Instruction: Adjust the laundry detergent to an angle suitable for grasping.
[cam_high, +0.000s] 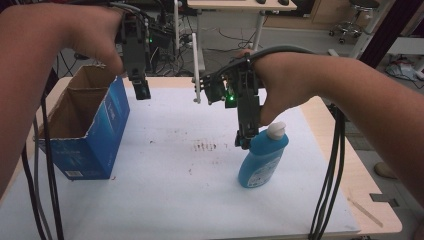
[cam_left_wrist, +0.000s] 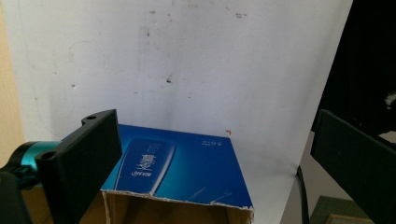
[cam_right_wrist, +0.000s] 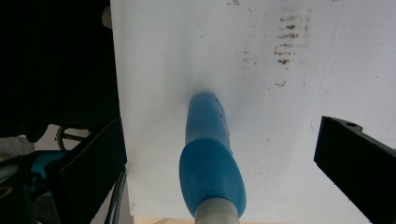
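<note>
- On the white surface (cam_high: 165, 200), the blue bottle (cam_high: 262, 160) is standing upright – the right gripper (cam_high: 243, 141) is hovering wide open over its cap, holding nothing.
- The left gripper (cam_high: 141, 92) is waiting open and empty above the blue carton (cam_high: 92, 135).
- Next, I judge – lowering to straddle the bottle's neck, then closing.

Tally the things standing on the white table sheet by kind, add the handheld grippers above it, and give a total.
Blue bottle with white cap: 1
Open blue cardboard box: 1
Grippers, both open: 2, the left gripper and the right gripper
Total: 4
</note>
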